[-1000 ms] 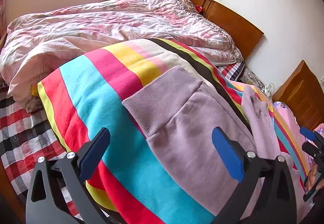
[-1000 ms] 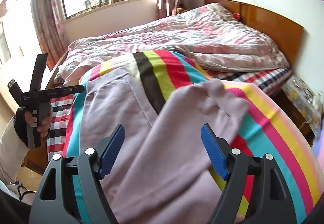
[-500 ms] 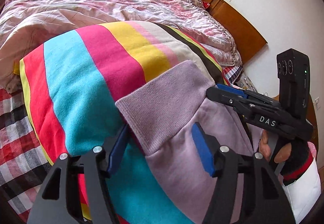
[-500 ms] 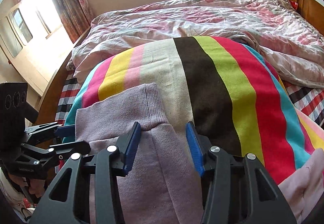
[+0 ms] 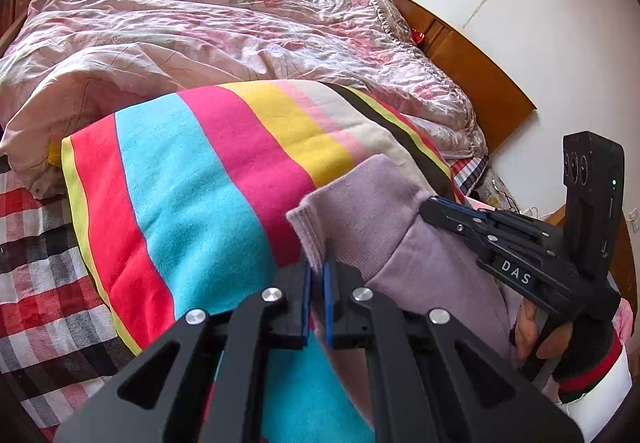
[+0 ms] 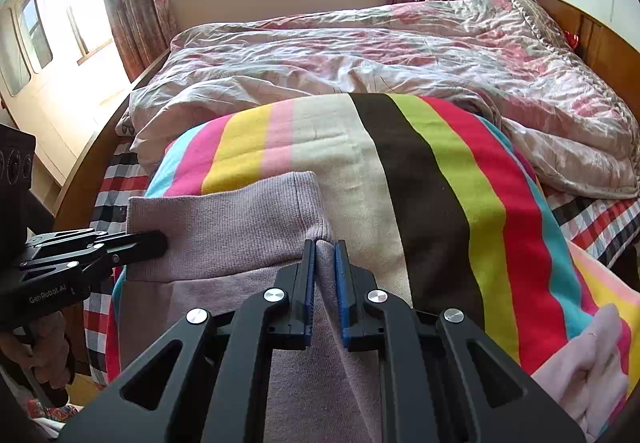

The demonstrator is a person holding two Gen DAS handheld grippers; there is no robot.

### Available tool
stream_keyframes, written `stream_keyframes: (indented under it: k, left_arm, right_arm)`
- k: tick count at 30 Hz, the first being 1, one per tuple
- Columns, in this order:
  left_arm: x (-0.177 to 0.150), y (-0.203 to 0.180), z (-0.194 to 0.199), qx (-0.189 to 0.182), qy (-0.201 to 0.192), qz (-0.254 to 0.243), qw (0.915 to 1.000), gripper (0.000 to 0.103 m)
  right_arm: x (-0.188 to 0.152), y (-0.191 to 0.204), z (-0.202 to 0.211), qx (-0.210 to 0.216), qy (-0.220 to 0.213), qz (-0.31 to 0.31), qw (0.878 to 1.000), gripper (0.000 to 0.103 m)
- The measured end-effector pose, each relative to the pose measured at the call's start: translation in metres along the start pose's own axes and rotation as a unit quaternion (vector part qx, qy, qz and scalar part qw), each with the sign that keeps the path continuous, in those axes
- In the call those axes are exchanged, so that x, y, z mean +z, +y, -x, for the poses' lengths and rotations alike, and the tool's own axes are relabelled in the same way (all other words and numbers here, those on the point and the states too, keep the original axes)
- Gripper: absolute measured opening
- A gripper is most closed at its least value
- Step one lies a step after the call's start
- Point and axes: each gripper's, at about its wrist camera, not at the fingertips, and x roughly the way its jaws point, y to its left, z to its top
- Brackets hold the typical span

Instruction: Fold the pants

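In the left wrist view, the left gripper [image 5: 318,263] sits at lower centre, its blue-padded jaws pinched tight on the left corner of the ribbed waistband of the lilac pants [image 5: 420,243]. The right gripper [image 5: 434,207] enters from the right edge of the same frame, its tip at the waistband's other corner, carried by a gloved hand [image 5: 560,339] at lower right.

In the right wrist view, the right gripper [image 6: 325,255] is at lower centre, jaws narrow and closing, with the waistband's right corner bunched between the blue pads. The left gripper [image 6: 156,239] reaches in from the left edge, nipping the opposite corner.

The pants [image 6: 224,227] lie across a blanket [image 6: 440,183] striped in turquoise, pink, yellow, cream, black, green and red, filling the middle of both frames. Beyond it, toward the top, a crumpled pink floral quilt [image 6: 380,55] covers the bed. A checked sheet [image 5: 36,263] shows at lower left in the left wrist view. A wooden headboard [image 5: 472,75] runs along the upper right.
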Motion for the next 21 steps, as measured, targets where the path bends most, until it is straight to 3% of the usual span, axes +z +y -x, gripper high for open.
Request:
stream_keyframes:
  k: [2,3,4,6,8,11,15,18,21]
  left_arm:
    - [-0.004,0.003,-0.007,0.021,0.010,-0.001,0.9997,0.014]
    - [-0.005,0.003,-0.005,0.024,0.007,0.000,0.9997,0.019]
    - [-0.006,0.000,0.000,0.037,0.002,-0.007,0.9993,0.027]
    - [-0.006,-0.010,0.017,0.066,-0.030,-0.024,0.9971,0.088]
    - [-0.008,-0.023,0.036,0.077,-0.069,-0.043,0.9937,0.092]
    - [-0.014,-0.055,0.046,0.028,-0.068,-0.097,0.9926,0.093]
    - [-0.033,-0.102,0.030,-0.045,-0.022,-0.164,0.9852,0.094]
    - [-0.052,-0.127,0.002,-0.043,0.026,-0.213,0.9758,0.094]
    - [-0.066,-0.130,-0.026,-0.024,0.065,-0.228,0.9711,0.094]
  right_arm:
    - [-0.005,-0.007,0.000,0.013,-0.007,-0.026,1.000,0.018]
    - [-0.006,-0.012,0.005,0.016,-0.003,-0.043,0.999,0.031]
    - [-0.006,-0.018,0.014,0.014,-0.002,-0.058,0.998,0.054]
    - [-0.010,-0.034,0.047,0.009,-0.029,-0.078,0.996,0.064]
    - [-0.023,-0.058,0.088,-0.010,-0.057,-0.101,0.993,0.064]
    - [-0.064,-0.108,0.139,-0.059,-0.074,-0.161,0.982,0.064]
    - [-0.142,-0.185,0.171,-0.094,-0.065,-0.292,0.950,0.061]
    - [-0.183,-0.217,0.170,-0.077,-0.064,-0.361,0.927,0.057]
    - [-0.193,-0.224,0.151,-0.055,-0.053,-0.382,0.921,0.051]
